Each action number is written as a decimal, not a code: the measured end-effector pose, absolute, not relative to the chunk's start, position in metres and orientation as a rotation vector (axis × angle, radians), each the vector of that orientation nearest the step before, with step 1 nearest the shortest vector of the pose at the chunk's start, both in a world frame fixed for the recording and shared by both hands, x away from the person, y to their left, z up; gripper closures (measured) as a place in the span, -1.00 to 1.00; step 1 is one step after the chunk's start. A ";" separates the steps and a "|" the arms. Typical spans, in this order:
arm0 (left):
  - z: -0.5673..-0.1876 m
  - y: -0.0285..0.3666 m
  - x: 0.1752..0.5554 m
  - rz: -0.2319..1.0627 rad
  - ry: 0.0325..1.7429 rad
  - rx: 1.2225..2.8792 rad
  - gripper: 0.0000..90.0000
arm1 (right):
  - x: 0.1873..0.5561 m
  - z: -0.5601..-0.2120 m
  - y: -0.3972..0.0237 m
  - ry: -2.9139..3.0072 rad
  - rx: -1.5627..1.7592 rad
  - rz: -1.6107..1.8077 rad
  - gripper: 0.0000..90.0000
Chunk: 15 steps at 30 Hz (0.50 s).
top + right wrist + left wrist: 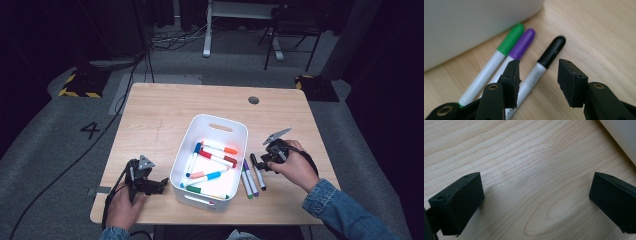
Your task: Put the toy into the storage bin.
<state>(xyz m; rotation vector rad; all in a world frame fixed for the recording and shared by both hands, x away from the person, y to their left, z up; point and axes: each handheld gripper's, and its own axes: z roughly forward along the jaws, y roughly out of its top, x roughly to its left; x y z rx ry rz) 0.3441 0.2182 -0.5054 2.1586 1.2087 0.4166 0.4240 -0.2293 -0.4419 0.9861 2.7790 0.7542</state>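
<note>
overhead view, two close table-level views

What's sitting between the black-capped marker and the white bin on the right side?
Two markers: the purple-capped marker next to the black-capped marker, then the green-capped marker closest to the white bin. The right gripper view shows it best.

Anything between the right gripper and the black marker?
Nothing visible. The right gripper has its jaws open astride the black marker, not pressing it. The purple marker lies apart beside it, just outside one jaw.
</note>
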 end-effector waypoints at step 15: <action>-0.505 0.218 0.344 0.417 1.209 2.159 -1.00 | 0.423 -0.470 -0.241 2.720 1.099 0.649 0.71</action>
